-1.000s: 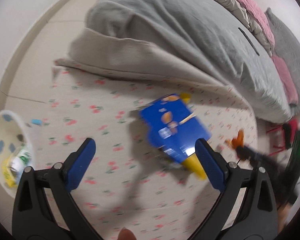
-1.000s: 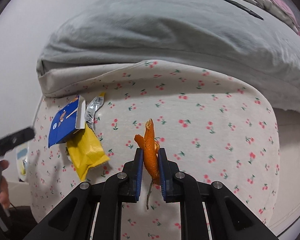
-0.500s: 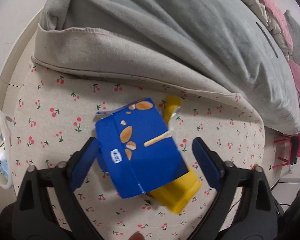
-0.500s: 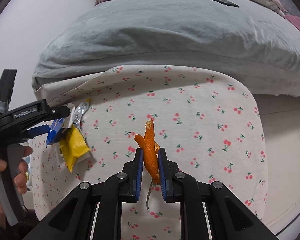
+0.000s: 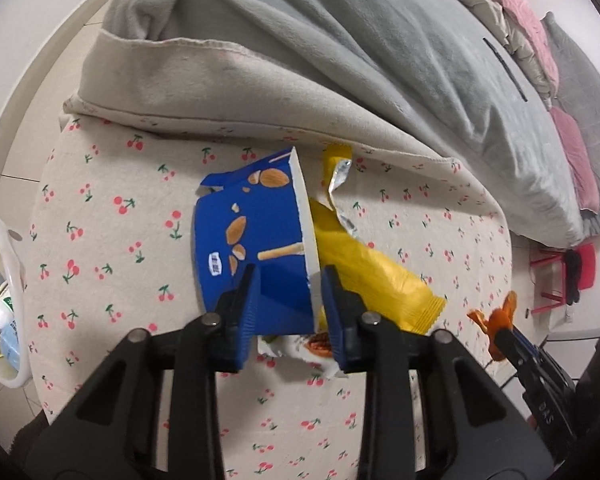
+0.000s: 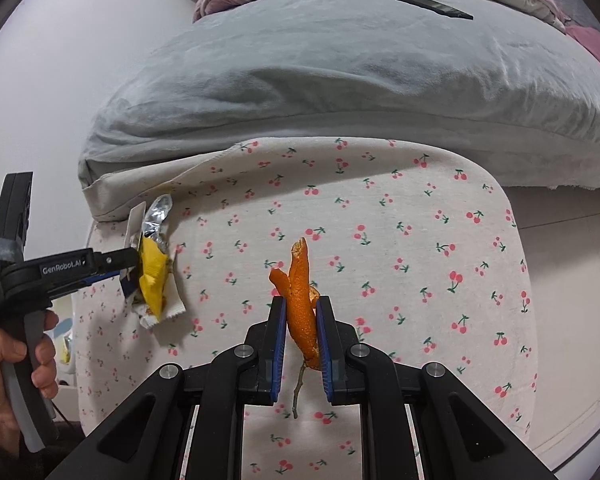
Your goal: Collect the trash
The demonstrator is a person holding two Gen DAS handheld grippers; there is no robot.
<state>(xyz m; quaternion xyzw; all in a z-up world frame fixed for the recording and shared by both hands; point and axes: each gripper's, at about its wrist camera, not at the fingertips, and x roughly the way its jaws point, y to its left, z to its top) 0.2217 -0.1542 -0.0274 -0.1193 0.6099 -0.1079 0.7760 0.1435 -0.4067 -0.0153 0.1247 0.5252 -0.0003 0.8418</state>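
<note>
A blue snack box (image 5: 256, 240) lies on the cherry-print sheet (image 5: 112, 264), partly over a yellow wrapper (image 5: 364, 268) and a white wrapper (image 5: 292, 350). My left gripper (image 5: 288, 292) straddles the box's near end, its jaws closing with both pads against the cardboard. In the right wrist view, the left gripper (image 6: 126, 266) is at the left, at the yellow wrapper (image 6: 152, 276), with a hand (image 6: 4, 360) on its handle. My right gripper (image 6: 301, 320) is shut on a strip of orange peel (image 6: 300, 292) with a thin stem hanging below, held above the sheet.
A white bin (image 5: 10, 248) with trash inside stands on the floor at the left. A thick grey blanket (image 5: 340, 40) is folded back over the far half of the bed. A red stool (image 5: 582, 264) stands beyond the bed's right edge.
My left gripper moved over the blue box and its jaws closed from wide open onto the box's near end. The right gripper kept the peel and drifted sideways above the sheet.
</note>
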